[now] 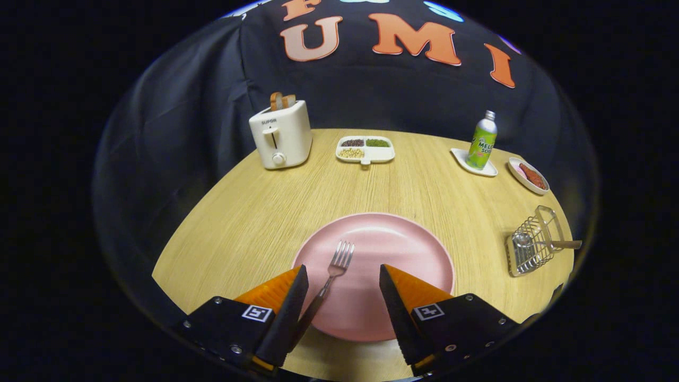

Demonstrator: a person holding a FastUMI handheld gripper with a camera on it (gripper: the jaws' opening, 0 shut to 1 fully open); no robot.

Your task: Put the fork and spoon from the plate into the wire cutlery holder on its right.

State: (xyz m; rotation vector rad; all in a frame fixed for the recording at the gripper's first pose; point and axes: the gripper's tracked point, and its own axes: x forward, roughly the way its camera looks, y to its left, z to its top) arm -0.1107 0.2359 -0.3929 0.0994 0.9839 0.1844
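A metal fork (332, 270) lies on the pink plate (419, 249), tines pointing away from me, its dark handle running back beside the left finger. My gripper (344, 276) hovers over the near part of the plate, open, with the fork's neck between the fingers but nearer the left one; neither finger touches it. To the right of the plate stands the wire cutlery holder (533, 244) near the table's edge, with a spoon (551, 244) inside it, its bowl to the left and its handle sticking out to the right.
Far side of the wooden table (254, 212): a white toaster (281, 135) with bread at the left, a divided snack tray (366, 149) in the middle, a green bottle (482, 142) on a small white dish, and an oval dish (528, 176) with food at the right.
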